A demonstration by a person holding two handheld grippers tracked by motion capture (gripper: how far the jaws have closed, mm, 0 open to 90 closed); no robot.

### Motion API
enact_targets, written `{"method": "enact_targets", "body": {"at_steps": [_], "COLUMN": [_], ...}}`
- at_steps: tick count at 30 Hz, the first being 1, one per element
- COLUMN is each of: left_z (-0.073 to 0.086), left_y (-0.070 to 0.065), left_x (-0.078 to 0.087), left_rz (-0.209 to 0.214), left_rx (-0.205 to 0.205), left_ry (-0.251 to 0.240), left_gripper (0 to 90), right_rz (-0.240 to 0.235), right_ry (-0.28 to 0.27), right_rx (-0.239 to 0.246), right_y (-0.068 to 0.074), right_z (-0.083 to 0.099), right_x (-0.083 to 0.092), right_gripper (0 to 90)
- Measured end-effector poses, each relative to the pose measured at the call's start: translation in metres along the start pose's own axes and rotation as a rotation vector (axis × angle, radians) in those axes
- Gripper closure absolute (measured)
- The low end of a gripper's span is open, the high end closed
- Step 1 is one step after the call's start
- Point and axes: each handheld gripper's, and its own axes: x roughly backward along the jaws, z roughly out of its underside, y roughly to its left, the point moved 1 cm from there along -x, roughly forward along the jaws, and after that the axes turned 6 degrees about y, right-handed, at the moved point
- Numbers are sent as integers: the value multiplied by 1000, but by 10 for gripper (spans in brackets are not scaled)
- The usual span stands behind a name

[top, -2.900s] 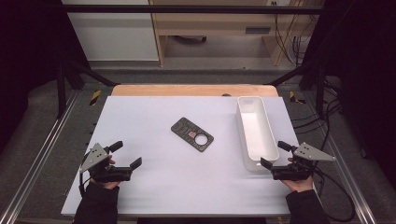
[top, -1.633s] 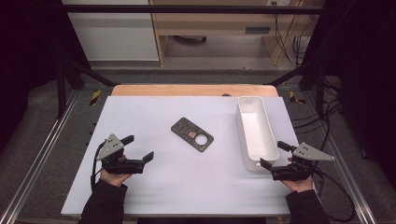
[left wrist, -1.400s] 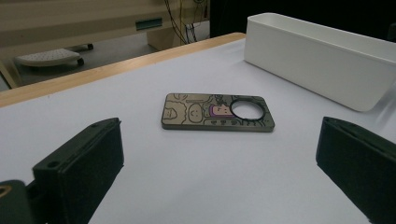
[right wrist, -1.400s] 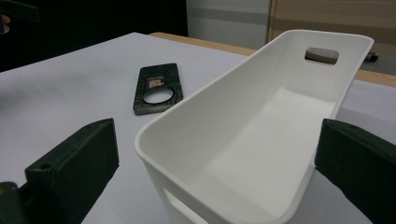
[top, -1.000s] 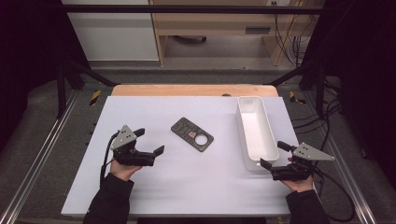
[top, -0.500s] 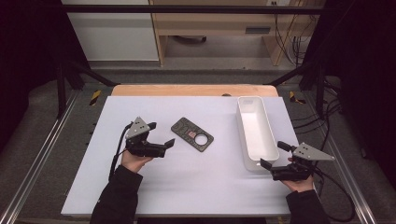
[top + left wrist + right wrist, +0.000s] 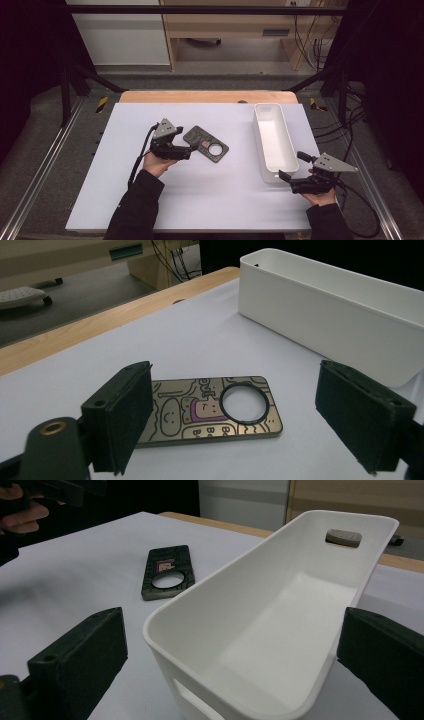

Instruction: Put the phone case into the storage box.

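Black fingers (image 7: 117, 417) of left gripper (image 7: 186, 148): apart, just been closing, straddling patterned card (image 7: 210, 407), untouched | right gripper (image 7: 292, 172): fingers apart, empty | left gripper view: card's cartoon print

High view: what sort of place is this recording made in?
Probably a lab or workshop set up for recording. A white table stands inside a dark metal frame, loose cables hang by a wooden bench behind, and black-and-yellow tape marks the floor.
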Motion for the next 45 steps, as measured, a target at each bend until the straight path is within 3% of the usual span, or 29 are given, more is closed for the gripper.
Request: {"method": "enact_targets", "body": {"at_steps": [14, 24, 33, 45], "left_z": [-10, -13, -17, -16], "left_y": [7, 14, 23, 36], "left_x": [-34, -58, -79, -102], "left_rz": [-15, -54, -93, -124], "left_rx": [-1, -15, -21, -11], "left_ry": [63, 103, 143, 178], "left_gripper": [535, 740, 879, 889], "right_rz": [-1, -2, -4, -6], "right_ry": [1, -1, -1, -2], "right_rx": [0, -2, -2, 1], "right_y": [0, 0, 0, 0], "right_z": [0, 0, 0, 0], "right_x": [0, 1, 1, 1], "right_gripper": [2, 2, 2, 2]}}
